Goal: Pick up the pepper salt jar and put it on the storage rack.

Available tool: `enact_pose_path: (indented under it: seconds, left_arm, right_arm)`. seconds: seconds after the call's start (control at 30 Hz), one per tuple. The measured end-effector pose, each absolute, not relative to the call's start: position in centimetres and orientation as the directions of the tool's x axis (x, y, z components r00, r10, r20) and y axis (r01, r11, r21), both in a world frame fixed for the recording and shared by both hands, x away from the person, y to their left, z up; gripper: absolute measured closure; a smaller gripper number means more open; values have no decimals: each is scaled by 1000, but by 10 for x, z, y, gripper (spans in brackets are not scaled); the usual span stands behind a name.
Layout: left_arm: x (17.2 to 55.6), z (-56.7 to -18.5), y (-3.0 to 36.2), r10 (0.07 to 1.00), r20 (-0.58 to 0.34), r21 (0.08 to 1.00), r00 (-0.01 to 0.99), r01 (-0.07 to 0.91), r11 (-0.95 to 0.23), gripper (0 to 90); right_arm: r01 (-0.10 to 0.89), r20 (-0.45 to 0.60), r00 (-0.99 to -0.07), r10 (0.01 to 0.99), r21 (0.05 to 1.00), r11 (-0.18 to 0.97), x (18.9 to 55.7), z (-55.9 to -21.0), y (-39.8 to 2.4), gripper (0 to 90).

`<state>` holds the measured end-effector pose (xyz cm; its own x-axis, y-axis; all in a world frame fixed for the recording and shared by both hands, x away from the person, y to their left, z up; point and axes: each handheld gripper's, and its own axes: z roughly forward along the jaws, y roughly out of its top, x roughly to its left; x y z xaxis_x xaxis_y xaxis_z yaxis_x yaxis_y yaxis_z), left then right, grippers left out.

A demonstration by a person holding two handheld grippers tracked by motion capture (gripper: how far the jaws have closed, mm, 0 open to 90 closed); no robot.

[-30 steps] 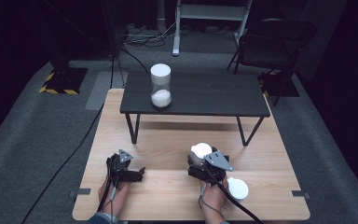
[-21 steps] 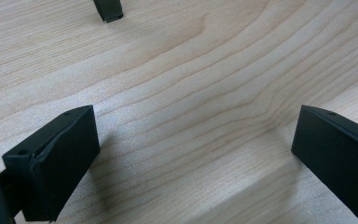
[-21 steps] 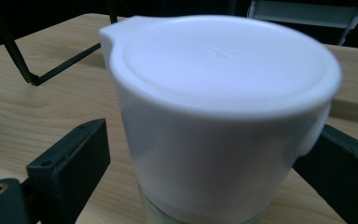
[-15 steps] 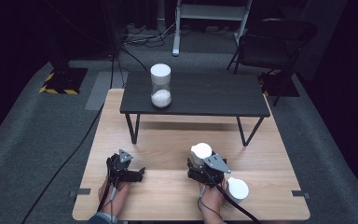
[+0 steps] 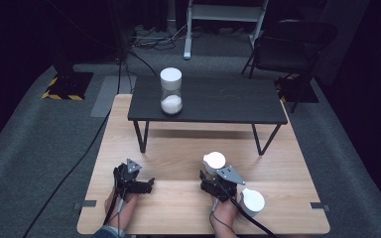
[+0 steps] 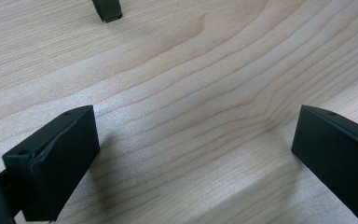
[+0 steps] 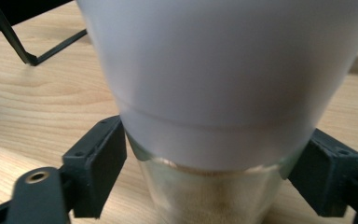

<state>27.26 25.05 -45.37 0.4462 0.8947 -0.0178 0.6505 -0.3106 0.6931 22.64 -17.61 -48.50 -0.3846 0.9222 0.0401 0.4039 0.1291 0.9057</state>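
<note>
An hourglass with white caps and pale sand point(image 7: 214, 93) stands between the jaws of my right gripper point(image 7: 214, 172), which are shut on its glass just below the top cap. From above, that hourglass point(image 5: 214, 161) rises just ahead of the right gripper point(image 5: 212, 177) on the wooden table point(image 5: 178, 148). A second hourglass point(image 5: 251, 201) rests beside the right hand. A third hourglass point(image 5: 171, 91) stands upright on the small black table point(image 5: 218, 101). My left gripper point(image 5: 135, 179) sits low over the wood, and its jaws point(image 6: 196, 154) are open with nothing between them.
The black table's thin legs point(image 5: 141, 136) stand on the wooden top, and one leg foot point(image 6: 107, 9) lies ahead of the left gripper. A dark chair point(image 5: 297, 44) and cables point(image 5: 144, 42) lie on the floor beyond.
The right gripper and its hourglass have shifted slightly back toward the person. The left gripper has stayed put.
</note>
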Motion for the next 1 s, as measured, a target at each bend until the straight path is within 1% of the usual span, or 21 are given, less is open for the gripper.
enact_pose_path:
  seconds: [0.07, 0.17, 0.37, 0.67, 1.0]
  left_arm:
    - [273, -454, 251, 895, -17, 693, 447, 650, -311, 8]
    - [273, -454, 251, 894, -18, 693, 447, 650, -311, 8]
    - [273, -454, 251, 895, -17, 693, 447, 650, -311, 8]
    - [273, -454, 251, 895, -18, 693, 447, 651, -311, 8]
    - [273, -454, 251, 895, -18, 693, 446, 650, -311, 8]
  right_arm:
    - [398, 31, -382, 924, 908, 134, 225, -485, -175, 226]
    - [397, 30, -365, 930, 909, 126, 224, -486, -173, 284]
    - [391, 21, -366, 931, 911, 133, 223, -486, -173, 293]
    - [397, 35, -386, 922, 908, 132, 223, -479, -175, 296]
    - [366, 32, -412, 911, 921, 133, 212, -458, -181, 297]
